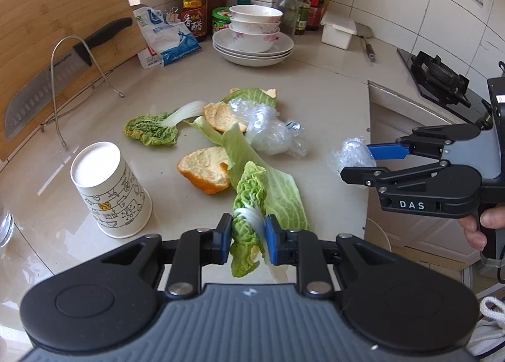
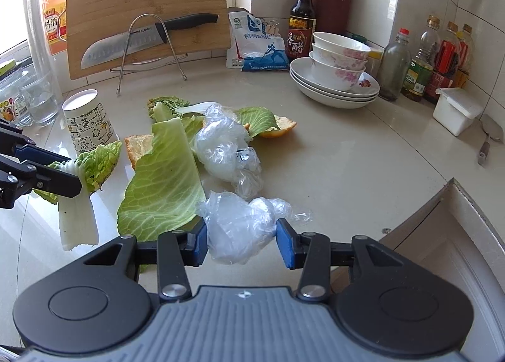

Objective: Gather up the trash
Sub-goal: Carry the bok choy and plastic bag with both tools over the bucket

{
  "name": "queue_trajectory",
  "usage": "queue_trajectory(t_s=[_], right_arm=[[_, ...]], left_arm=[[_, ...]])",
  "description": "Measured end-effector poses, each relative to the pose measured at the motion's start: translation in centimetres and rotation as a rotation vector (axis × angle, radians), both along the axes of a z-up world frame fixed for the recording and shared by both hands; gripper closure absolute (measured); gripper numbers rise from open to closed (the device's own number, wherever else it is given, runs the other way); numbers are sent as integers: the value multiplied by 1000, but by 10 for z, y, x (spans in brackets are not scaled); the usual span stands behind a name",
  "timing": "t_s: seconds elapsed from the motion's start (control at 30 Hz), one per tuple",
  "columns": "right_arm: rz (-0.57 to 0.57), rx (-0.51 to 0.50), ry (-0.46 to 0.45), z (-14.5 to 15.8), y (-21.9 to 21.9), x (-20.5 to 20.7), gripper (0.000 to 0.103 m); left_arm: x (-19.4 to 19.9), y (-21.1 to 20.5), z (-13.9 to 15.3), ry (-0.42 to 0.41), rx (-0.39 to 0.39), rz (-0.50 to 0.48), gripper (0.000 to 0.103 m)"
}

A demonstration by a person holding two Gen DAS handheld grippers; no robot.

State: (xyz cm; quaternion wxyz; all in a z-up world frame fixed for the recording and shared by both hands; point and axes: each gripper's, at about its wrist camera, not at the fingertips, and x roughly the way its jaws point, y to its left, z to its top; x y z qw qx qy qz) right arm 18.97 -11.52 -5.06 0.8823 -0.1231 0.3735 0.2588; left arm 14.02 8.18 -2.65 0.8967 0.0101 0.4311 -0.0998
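Both hands are loaded, but most of the trash is not yet collected. The left claw (image 1: 246,235) is clamped on a napa cabbage leaf (image 1: 247,201), lifted at the near edge of the table (image 1: 331,84). The right claw (image 2: 241,235) grips a crumpled plastic bag (image 2: 240,223) at the table's right side. Left on the table's middle: a flat cabbage leaf (image 2: 164,178), orange peels (image 1: 205,172), another plastic bag (image 1: 268,131), a far leaf (image 1: 151,128), and a paper cup (image 1: 110,188) at left. No bin shows.
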Motion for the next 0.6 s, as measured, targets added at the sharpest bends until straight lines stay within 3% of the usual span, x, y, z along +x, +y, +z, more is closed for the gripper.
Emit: queue_trajectory(t_s=[0.33,0.6], right_arm=[[-168,-3,5,5,-68,-28,54],[-329,-41,72,-25,-131,-41,53]], left_arm=[[-2,-51,17,-41,-21,-150,82],[9,-105,15,-45,-39,-274,82]])
